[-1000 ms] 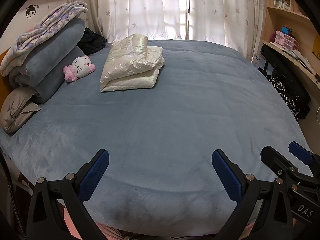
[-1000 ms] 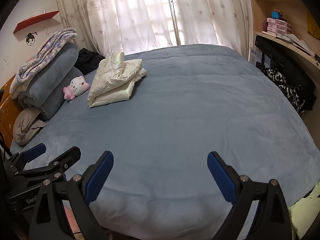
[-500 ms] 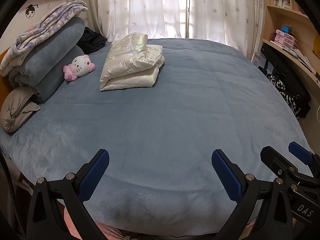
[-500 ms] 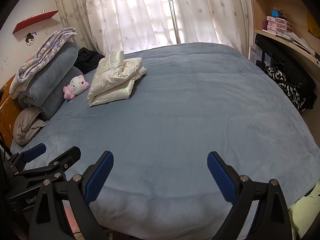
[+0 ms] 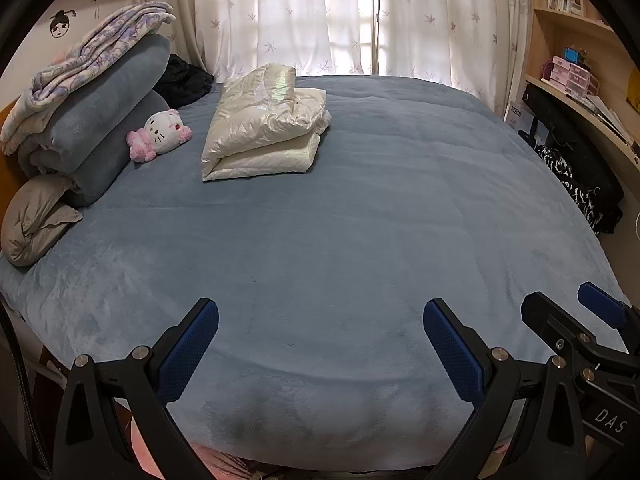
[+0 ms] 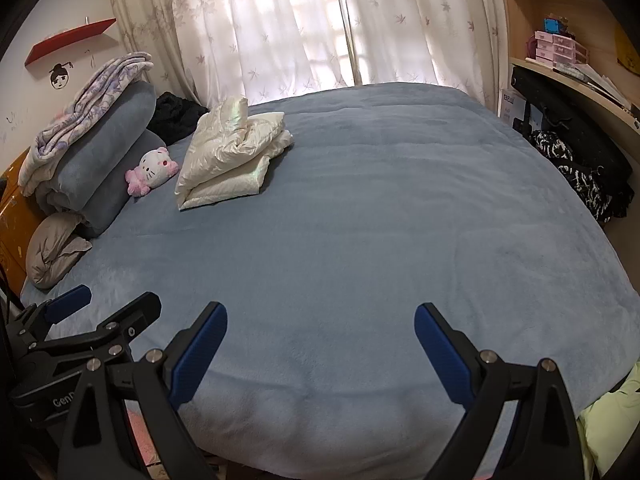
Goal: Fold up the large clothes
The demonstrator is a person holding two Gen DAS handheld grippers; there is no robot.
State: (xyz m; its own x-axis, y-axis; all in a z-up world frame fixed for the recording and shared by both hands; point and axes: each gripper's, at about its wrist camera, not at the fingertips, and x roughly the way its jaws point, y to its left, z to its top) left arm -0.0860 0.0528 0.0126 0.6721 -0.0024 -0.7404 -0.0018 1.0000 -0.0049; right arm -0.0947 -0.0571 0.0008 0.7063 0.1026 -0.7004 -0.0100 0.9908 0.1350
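Both tools hover at the near edge of the blue bed (image 5: 360,220), the left gripper (image 5: 320,340) and right gripper (image 6: 320,344) spread wide, grasping nothing. A folded cream jacket (image 5: 264,128) lies far left, beside a plush cat (image 5: 160,134).

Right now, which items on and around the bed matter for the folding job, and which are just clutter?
Job:
cream puffer jacket, folded on the blue bed cover
left gripper and right gripper, both open, holding nothing
pale green garment at the bed's near right edge, possibly next

Clutter:
cat plush
rolled grey blankets
black cloth
grey pillow
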